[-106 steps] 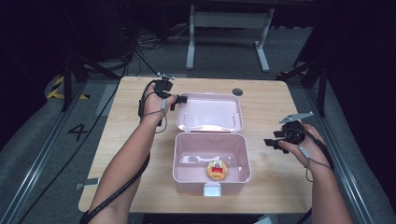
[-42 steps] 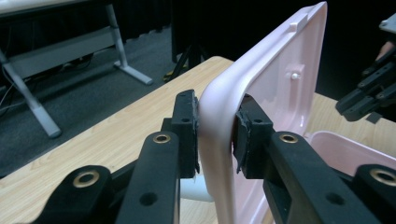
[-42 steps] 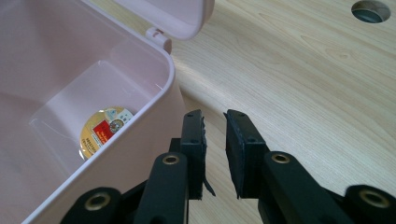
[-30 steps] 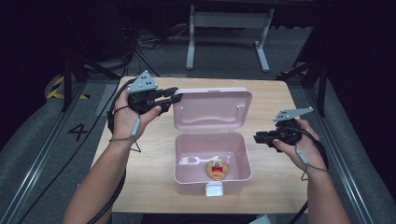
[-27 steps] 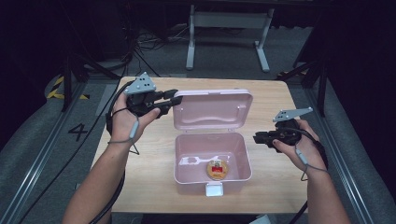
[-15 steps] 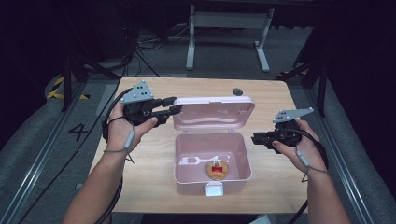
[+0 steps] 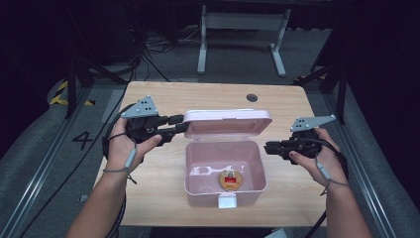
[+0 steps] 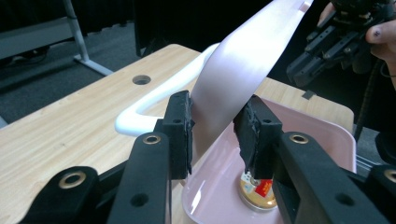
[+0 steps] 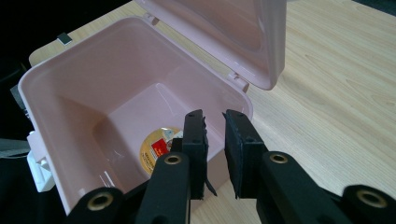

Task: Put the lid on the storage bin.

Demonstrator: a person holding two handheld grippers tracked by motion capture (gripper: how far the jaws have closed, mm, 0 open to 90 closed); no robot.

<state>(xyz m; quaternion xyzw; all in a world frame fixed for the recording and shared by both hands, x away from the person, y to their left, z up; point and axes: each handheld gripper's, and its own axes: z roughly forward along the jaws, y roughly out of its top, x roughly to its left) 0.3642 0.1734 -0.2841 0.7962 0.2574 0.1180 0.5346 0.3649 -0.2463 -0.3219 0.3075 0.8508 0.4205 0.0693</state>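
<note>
1. The right gripper [image 9: 214, 128] has its two black fingers [image 9: 194, 140] close together — a narrow gap, nothing between them.
2. Ahead stands the open pink box [image 9: 70, 88], its lid [image 9: 243, 32] raised.
3. Inside lies a round tin [image 9: 156, 150].
4. The box stands on the wooden desk [image 9: 336, 84].

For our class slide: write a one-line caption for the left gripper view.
Left gripper straddles the raised pink lid above the open box holding a round tin.
</note>
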